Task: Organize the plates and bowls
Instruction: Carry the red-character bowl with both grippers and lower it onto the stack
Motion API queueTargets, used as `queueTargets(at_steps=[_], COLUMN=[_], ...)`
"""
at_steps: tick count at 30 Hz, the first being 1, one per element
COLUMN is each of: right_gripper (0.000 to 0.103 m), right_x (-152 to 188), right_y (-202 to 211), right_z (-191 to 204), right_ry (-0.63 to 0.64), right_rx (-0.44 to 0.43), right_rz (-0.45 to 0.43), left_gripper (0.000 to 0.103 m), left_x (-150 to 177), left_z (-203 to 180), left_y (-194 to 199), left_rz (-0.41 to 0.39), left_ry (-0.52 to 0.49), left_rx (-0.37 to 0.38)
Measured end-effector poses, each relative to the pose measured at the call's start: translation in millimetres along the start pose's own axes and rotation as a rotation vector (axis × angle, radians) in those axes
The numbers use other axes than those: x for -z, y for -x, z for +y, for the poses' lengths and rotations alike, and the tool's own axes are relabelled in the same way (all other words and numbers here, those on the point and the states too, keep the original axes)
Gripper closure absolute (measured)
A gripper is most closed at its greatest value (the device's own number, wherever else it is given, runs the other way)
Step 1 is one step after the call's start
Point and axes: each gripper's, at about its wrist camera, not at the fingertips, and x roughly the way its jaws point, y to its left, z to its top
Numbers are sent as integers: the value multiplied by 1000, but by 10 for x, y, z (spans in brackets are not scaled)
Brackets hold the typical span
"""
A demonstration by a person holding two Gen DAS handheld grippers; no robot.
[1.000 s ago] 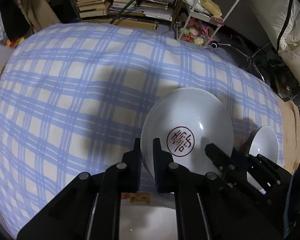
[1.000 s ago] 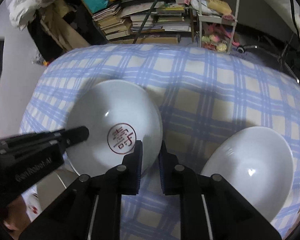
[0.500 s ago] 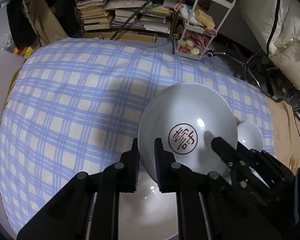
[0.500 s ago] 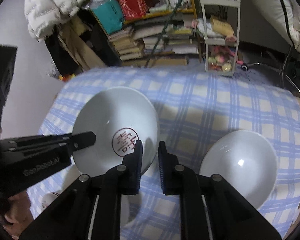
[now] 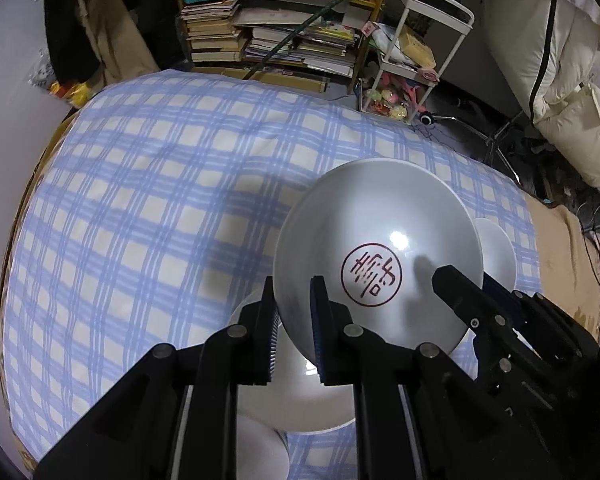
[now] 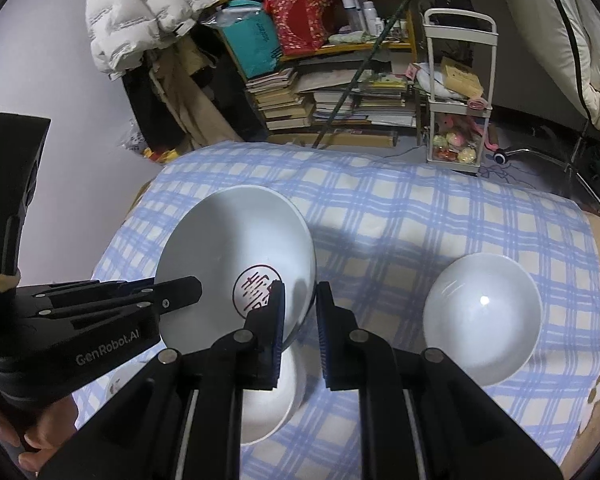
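A white bowl with a red emblem (image 5: 376, 268) hangs tilted in the air above the checked tablecloth (image 5: 140, 200). My left gripper (image 5: 294, 320) is shut on its near-left rim. My right gripper (image 6: 300, 320) is shut on the opposite rim of the same bowl (image 6: 236, 264). Each gripper shows in the other's view: the right gripper (image 5: 448, 280) reaching in from the right, the left gripper (image 6: 180, 294) from the left. Beneath the lifted bowl lies another white dish (image 5: 300, 400), partly hidden. A plain white bowl (image 6: 482, 316) sits on the cloth to the right.
Beyond the table's far edge stand a cluttered bookshelf (image 5: 268, 36) and a white trolley (image 6: 458, 92). Pale pillows (image 5: 572, 92) lean at the far right. A person's hand (image 6: 40, 440) holds the left gripper's handle. Bare cloth stretches to the left and back.
Both grippers have risen with the emblem bowl held between them. The table looks farther away, and the white dish underneath has come into view.
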Motion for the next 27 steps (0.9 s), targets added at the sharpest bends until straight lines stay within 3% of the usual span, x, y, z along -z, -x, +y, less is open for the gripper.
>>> queueTargets(at_steps=[15, 27], right_gripper=[86, 86], right_x=[291, 408], right_y=[-3, -256], right_z=[235, 234], right_ry=[55, 57], right_rx=[-11, 21], right_rz=[66, 159], left_gripper=[89, 89], left_x=[369, 522], left_z=[203, 268], left_y=[32, -219], left_rz=[24, 88], left_ry=[48, 82], left_rx=[-12, -27])
